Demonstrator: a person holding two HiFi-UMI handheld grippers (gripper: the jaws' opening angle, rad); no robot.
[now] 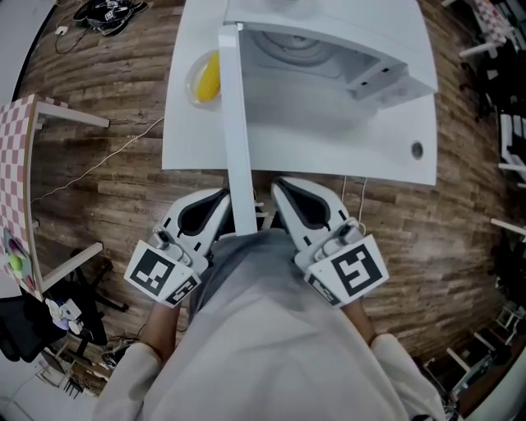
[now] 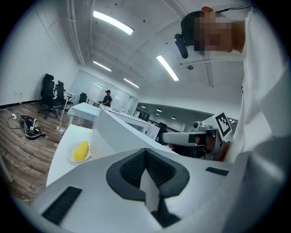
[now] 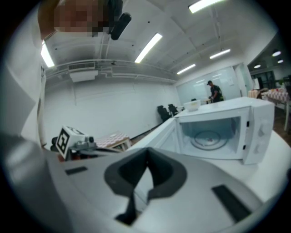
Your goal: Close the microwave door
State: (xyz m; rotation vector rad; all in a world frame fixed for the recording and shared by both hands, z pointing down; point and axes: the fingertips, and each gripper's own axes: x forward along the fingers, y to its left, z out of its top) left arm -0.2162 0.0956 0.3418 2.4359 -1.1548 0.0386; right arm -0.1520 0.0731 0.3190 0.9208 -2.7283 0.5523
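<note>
Left of the swung-out white microwave door (image 1: 237,148), the left gripper (image 1: 220,197), jaws pressed together as on the right gripper (image 1: 279,187), is best laid flat on the door's outer face and swept toward the white microwave (image 1: 382,78).

white microwave (image 1: 345,16), door (image 1: 237,123) swung wide open, sticking straight out, glass turntable (image 1: 296,51) visible inside

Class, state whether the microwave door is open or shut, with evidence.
Open: the door juts out from the microwave, and its turntable shows inside.
</note>
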